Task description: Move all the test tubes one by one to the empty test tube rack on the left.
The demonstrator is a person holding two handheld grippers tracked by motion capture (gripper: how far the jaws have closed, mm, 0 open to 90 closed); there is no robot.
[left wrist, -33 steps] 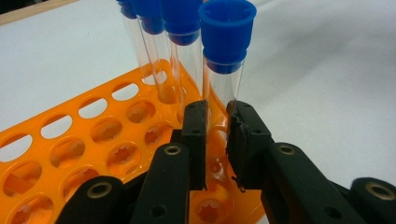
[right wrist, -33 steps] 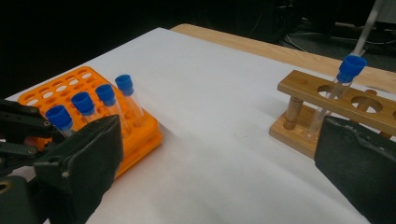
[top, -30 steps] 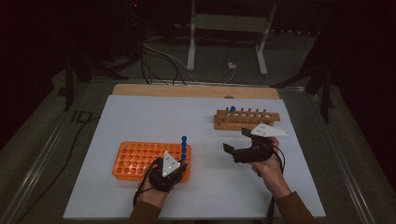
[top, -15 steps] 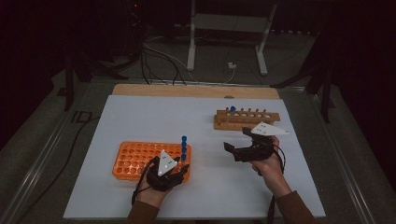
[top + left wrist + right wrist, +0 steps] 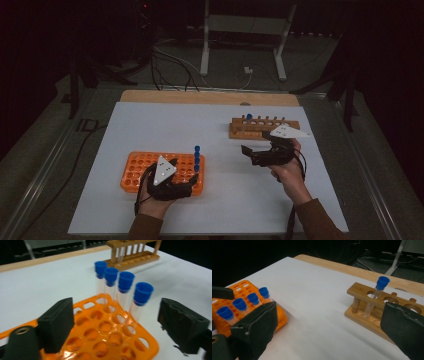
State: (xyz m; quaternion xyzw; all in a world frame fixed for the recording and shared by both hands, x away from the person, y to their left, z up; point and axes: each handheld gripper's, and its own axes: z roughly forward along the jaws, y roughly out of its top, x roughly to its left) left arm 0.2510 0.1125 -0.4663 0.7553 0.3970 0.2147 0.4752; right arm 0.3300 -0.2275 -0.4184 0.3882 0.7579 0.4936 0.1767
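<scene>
We find the left tool (image 5: 113, 325) with its jaws standing wide; they have just been opening, and nothing is between the pads. Just ahead of it, four clear tubes with blue caps (image 5: 125, 281) stand upright in a row along one edge of the orange plastic grid rack (image 5: 105, 335). The right tool (image 5: 329, 330) is likewise spread wide and grips nothing. Its own view shows a single blue-capped tube (image 5: 378, 293) leaning in the end hole of the wooden rack (image 5: 359, 293). The high view adds both racks set well apart on the white desk (image 5: 165, 125), with each hand behind its tool.
</scene>
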